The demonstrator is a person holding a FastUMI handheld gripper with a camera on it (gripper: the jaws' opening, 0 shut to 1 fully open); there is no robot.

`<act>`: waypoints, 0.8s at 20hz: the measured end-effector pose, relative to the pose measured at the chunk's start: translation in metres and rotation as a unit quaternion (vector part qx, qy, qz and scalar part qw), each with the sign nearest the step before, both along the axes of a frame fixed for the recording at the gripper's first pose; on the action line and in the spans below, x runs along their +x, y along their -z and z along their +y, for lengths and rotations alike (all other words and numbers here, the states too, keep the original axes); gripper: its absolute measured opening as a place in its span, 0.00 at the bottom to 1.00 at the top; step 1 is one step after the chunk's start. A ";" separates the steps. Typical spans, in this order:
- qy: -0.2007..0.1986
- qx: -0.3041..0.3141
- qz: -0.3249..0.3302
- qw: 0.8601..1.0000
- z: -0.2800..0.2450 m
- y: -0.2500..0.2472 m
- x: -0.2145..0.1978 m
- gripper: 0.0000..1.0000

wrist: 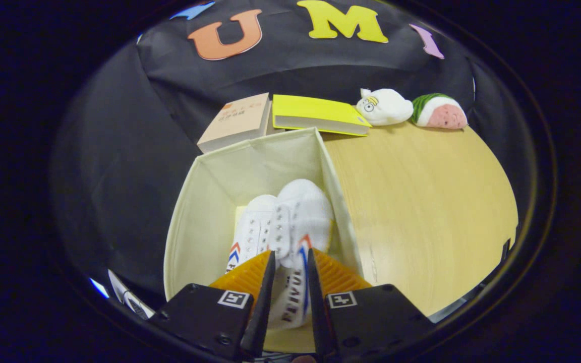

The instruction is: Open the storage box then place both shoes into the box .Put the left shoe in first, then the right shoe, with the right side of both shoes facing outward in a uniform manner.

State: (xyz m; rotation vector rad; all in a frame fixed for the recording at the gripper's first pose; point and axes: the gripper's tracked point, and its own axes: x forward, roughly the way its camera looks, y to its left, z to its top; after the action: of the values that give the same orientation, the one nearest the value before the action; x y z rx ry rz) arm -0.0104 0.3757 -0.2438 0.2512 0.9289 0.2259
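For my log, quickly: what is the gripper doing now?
Gripper: closed on the right shoe, held inside the storage box beside the left shoe.

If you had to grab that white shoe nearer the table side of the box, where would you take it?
By the heel collar of the right-hand white shoe, from above. The cream storage box blocks side approaches, and the tool already straddles that thin rim.

Count of things on the worktop (421,201)

One open fabric box (197,201) holds two white shoes (280,222); two books (275,118) and two plush toys (411,108) lie beyond it; one claw (290,262) grips the right shoe (298,252) with both fingers.
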 end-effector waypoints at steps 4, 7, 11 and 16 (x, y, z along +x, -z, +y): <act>-0.005 -0.007 -0.054 0.998 -0.014 -0.030 0.004 0.62; -0.011 -0.024 -0.117 0.993 -0.031 -0.060 0.009 0.70; -0.014 -0.055 -0.204 0.977 -0.062 -0.106 0.010 0.70; 0.008 -0.107 -0.307 0.946 -0.109 -0.164 0.015 0.70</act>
State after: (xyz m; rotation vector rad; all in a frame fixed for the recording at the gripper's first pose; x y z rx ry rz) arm 0.0043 0.2669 -0.0802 -0.0209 0.3257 0.1705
